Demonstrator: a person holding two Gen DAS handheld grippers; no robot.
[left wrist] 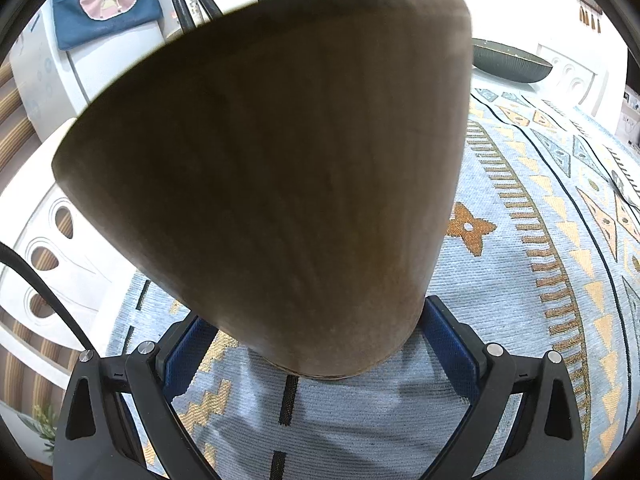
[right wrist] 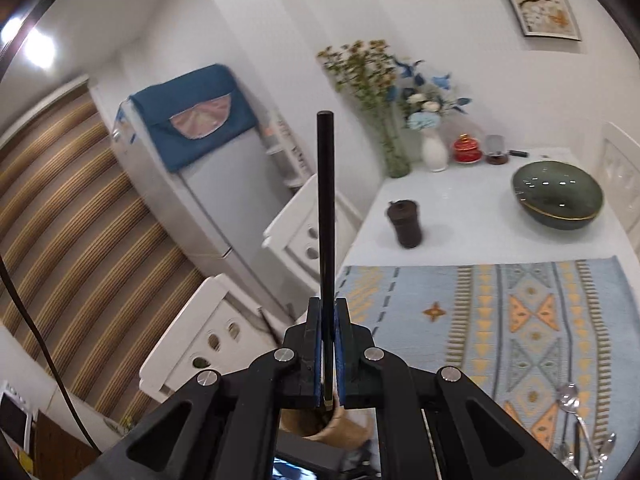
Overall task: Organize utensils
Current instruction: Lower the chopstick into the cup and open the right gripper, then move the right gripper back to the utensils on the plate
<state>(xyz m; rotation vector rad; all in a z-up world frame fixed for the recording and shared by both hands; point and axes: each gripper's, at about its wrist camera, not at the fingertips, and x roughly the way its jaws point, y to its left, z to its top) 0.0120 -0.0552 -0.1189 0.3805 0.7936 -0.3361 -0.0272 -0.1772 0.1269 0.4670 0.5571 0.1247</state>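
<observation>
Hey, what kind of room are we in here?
Probably a home dining corner or kitchen: a white table with a patterned blue woven runner, a silver fridge under a blue cloth cover, silver spoons lying on the runner.

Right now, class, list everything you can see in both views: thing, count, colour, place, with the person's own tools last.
Holder: one, brown wood, on the mat between the left jaws.
Stick: one, black, upright in the right jaws.
Mat: one, pale blue with orange pattern, on the table.
Table: one, white.
Bowl: one, dark green, far on the table.
Grinder: one, dark brown, left table edge.
Spoons: a few, silver, mat's near right.
Vases: two, clear and white, with flowers, table's far end.
Fridge: one, grey, blue cover.
Left gripper: black, wide around the holder.
Right gripper: black, shut on the stick.
</observation>
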